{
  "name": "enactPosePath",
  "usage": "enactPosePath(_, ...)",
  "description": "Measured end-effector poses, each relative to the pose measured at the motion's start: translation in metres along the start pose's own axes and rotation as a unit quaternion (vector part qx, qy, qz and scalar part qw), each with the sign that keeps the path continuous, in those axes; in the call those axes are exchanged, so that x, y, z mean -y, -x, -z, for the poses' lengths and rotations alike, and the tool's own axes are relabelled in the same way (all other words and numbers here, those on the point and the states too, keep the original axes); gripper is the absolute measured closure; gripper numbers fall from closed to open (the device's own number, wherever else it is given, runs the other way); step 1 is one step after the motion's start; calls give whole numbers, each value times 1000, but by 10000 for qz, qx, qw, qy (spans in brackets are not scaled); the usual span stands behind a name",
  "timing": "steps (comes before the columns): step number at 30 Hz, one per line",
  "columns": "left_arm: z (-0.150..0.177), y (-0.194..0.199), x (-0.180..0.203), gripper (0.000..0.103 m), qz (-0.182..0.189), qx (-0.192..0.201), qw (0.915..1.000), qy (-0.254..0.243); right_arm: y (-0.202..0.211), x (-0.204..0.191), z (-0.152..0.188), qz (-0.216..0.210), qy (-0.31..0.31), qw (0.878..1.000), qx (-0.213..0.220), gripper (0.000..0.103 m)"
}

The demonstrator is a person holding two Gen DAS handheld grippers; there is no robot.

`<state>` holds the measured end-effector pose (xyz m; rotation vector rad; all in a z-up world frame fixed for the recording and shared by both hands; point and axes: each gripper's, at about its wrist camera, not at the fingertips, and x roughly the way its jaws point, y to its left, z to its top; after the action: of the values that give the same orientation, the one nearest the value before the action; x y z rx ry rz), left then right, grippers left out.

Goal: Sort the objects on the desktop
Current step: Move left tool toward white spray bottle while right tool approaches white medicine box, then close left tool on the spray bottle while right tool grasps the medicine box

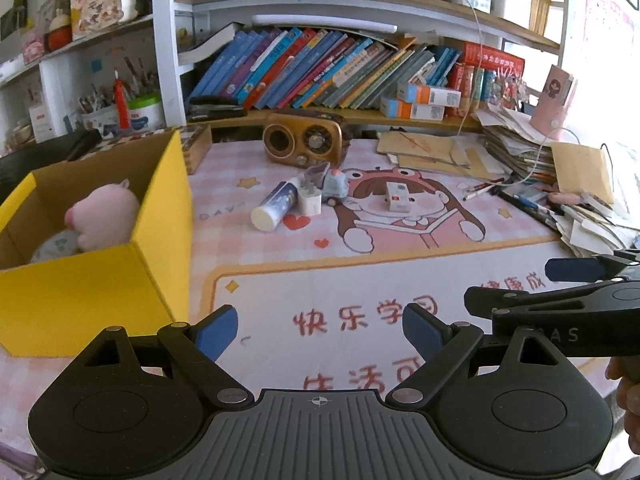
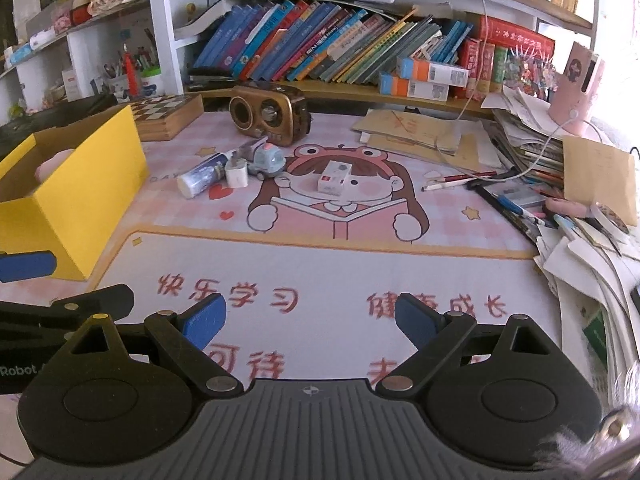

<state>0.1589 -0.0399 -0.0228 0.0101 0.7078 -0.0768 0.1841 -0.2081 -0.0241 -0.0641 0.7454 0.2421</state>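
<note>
While both tools hover with jaws spread and empty, the left tool (image 1: 320, 330) and right tool (image 2: 310, 320) low in frame, a white-capped blue tube (image 1: 276, 206) lies mid-frame on the tabletop (image 1: 360, 280), its long axis diagonal, cap toward lower left, touching a white charger (image 1: 310, 202) beside a toy car (image 1: 334, 188).

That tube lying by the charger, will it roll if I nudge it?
Likely yes: the tube is round and lies on its side on the flat mat. The charger beside it may block rolling that way. Its glossy wrap could slip in the tongs.
</note>
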Motion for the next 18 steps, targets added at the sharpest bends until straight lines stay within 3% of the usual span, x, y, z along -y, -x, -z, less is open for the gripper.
enactPosePath(6, -18, -21, 8, 11, -54, 30, 10000, 30, -26, 18, -18, -216, -39, 9997, -53, 11)
enactPosePath(18, -63, -86, -8, 12, -570, 96, 9973, 462, -108, 35, -74, -394, 318, 9986, 139, 12)
